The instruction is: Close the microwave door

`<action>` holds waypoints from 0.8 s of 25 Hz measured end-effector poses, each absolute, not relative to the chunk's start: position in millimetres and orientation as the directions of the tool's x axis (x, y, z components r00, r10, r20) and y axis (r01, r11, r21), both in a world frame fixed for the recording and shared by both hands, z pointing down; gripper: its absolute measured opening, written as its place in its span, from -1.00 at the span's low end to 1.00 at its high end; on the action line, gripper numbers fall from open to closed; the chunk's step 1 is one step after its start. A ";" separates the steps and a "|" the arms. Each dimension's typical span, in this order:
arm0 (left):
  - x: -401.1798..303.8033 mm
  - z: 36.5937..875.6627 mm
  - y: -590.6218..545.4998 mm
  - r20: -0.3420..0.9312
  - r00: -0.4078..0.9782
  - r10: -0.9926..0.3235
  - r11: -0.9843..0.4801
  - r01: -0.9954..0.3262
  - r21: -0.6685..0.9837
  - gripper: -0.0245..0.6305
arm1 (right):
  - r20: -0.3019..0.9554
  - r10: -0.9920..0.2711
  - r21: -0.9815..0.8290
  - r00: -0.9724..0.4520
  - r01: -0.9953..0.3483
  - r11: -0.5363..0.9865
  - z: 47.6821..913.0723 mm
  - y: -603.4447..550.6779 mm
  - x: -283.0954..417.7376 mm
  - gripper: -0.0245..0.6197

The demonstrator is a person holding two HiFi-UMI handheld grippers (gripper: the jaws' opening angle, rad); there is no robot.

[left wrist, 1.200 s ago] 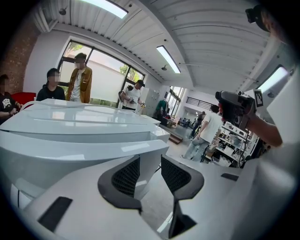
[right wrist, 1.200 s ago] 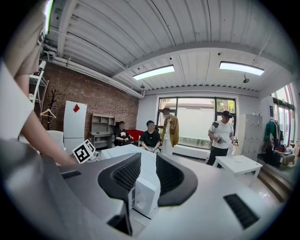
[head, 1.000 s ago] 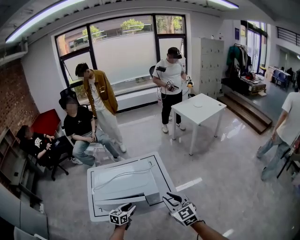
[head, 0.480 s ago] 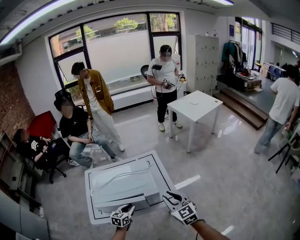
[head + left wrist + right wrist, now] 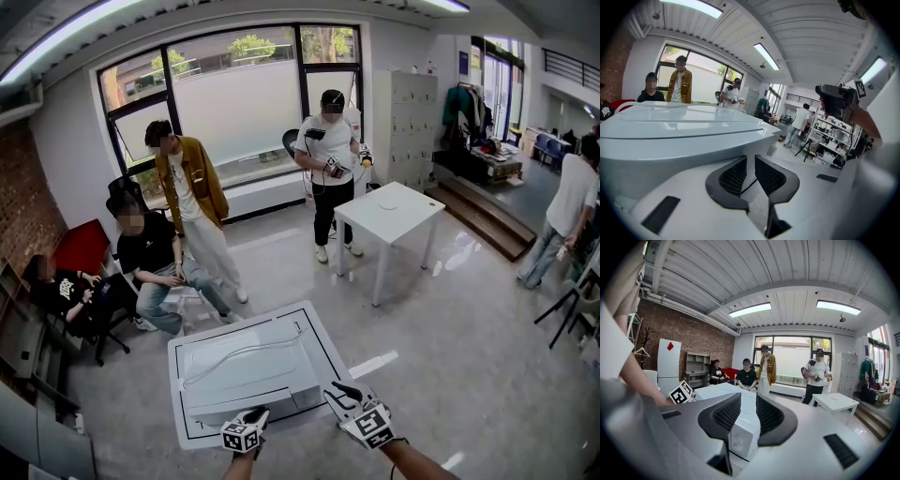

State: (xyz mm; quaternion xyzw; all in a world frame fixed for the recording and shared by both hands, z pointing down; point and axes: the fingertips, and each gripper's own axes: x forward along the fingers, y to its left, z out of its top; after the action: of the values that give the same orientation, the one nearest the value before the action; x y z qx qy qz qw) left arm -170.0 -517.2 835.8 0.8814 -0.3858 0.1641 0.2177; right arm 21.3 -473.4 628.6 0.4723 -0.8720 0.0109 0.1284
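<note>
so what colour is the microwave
The microwave is plain white all over; it shows best in the head view.

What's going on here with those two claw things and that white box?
A person holds a gripper in each hand at the front of a white microwave on a low white table. The left gripper has just been closing its jaws to a narrow gap, with nothing visibly pinched between them. The right gripper hovers at the microwave's front corner, jaws apart. Whether the door is fully shut can't be made out.
</note>
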 end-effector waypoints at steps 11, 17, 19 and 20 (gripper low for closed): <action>-174.7 843.7 -519.3 0.468 0.646 -0.604 -0.592 -0.756 0.280 -0.80 | 0.263 -0.807 0.109 -0.529 -0.815 0.569 634.5 -473.3 17.7 -0.60; -169.8 839.2 -527.5 0.451 0.659 -0.602 -0.586 -0.748 0.310 -0.90 | 0.279 -0.793 0.104 -0.541 -0.804 0.585 641.7 -464.9 12.9 -0.60; -162.0 839.5 -526.5 0.454 0.672 -0.585 -0.603 -0.735 0.310 -0.89 | 0.283 -0.791 0.104 -0.542 -0.803 0.587 643.8 -462.7 11.6 -0.60; -157.6 838.1 -525.2 0.452 0.681 -0.577 -0.611 -0.726 0.315 -0.84 | 0.283 -0.791 0.104 -0.542 -0.803 0.587 643.6 -462.5 11.5 -0.60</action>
State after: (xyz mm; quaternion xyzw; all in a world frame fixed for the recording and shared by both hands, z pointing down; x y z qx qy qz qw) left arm -157.6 -525.2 838.1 0.8840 -0.3685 0.1544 0.2427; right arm 11.5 -462.5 643.6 0.4540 -0.8778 0.0192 0.1515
